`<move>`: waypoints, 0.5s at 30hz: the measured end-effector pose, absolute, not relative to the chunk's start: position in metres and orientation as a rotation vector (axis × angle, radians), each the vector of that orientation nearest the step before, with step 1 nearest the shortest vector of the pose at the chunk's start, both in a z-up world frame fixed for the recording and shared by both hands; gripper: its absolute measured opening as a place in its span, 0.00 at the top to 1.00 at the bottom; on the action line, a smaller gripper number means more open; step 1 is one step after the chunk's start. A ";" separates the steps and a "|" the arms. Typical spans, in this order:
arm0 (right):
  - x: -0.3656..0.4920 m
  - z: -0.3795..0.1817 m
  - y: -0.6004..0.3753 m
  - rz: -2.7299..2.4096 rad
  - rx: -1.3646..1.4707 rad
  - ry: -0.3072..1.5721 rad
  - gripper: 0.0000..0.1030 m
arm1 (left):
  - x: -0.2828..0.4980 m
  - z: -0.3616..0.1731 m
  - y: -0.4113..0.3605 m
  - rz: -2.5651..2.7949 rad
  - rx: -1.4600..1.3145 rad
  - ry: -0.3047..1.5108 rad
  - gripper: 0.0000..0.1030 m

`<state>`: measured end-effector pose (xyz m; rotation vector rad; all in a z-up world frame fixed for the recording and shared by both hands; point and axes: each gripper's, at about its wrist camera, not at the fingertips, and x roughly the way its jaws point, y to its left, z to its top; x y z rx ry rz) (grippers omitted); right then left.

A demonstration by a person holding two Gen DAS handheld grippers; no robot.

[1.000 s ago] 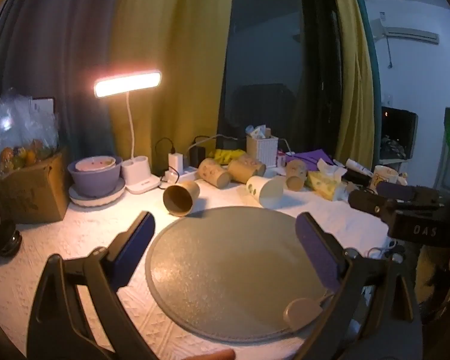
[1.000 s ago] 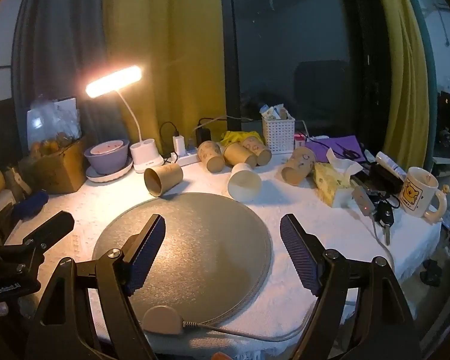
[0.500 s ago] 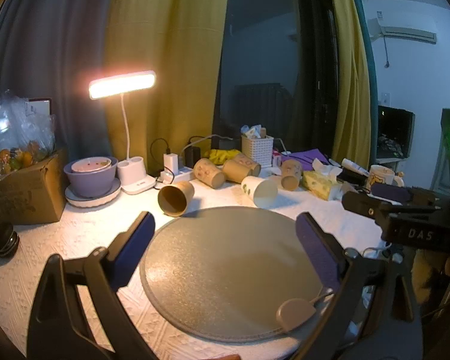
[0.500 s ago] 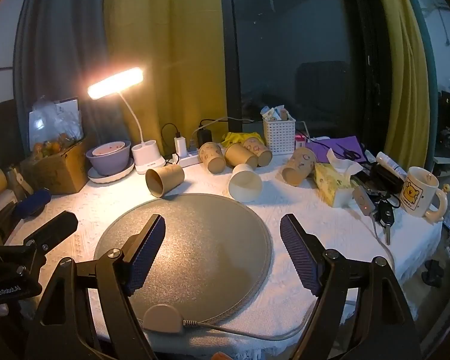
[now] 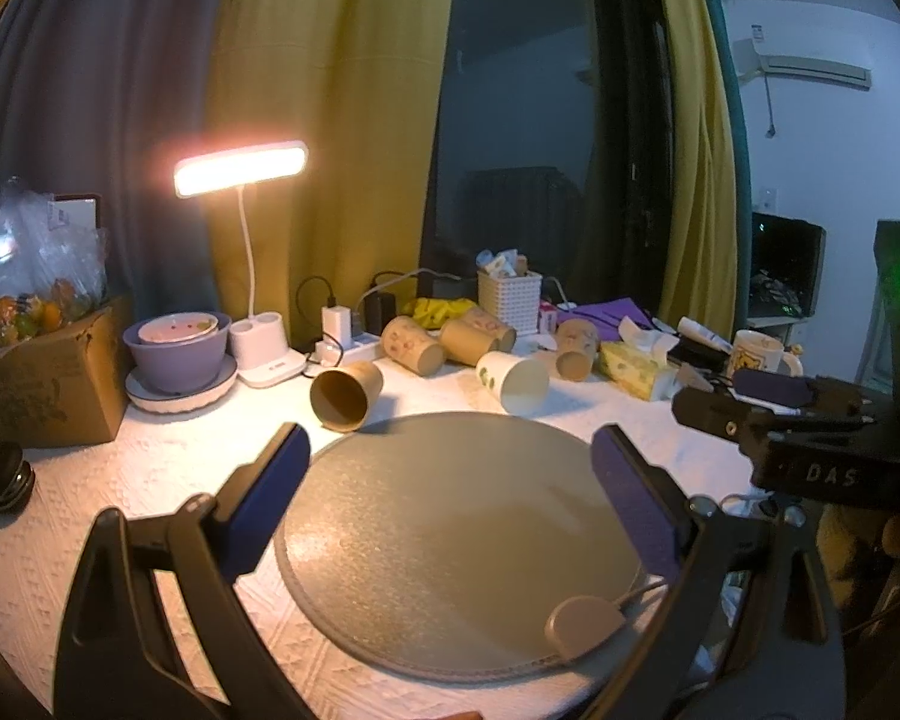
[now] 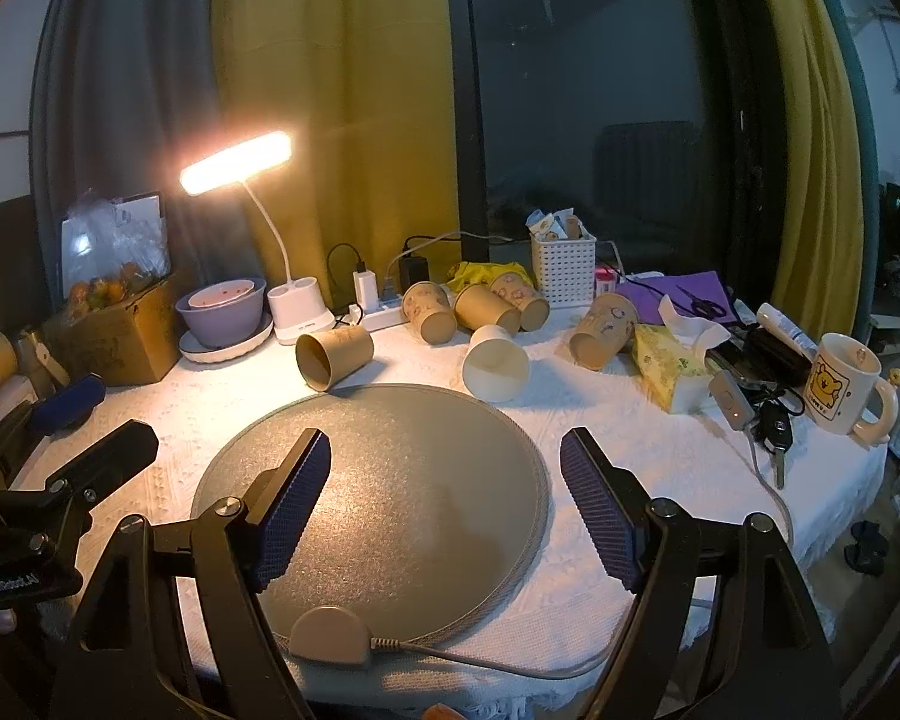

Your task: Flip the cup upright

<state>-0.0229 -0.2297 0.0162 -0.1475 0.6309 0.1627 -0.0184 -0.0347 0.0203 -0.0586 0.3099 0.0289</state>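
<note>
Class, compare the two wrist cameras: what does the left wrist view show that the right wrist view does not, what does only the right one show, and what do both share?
Only the left wrist view shows the air conditioner on the wall. Only the right wrist view shows the keys and scissors. Both share the lit lamp, the round mat, the brown cup and white cup lying on their sides, and the yellow mug. Each also glimpses the other gripper: the right gripper and the left gripper, both open.

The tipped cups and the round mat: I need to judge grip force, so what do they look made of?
The brown cup and white cup look like thin paper: matte walls, a rolled rim on the brown one, printed patterns on the white one. The round mat seems a grainy, slightly glossy grey sheet, possibly silicone or vinyl; its stitched-looking edge leaves that open.
</note>
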 end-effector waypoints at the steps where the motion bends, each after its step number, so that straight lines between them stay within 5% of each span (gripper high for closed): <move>1: -0.023 0.016 -0.230 0.163 -0.147 0.631 0.20 | -0.018 0.020 -0.035 0.029 -0.059 0.310 0.07; 15: -0.023 0.015 -0.232 0.164 -0.146 0.631 0.20 | -0.018 0.021 -0.036 0.030 -0.060 0.310 0.07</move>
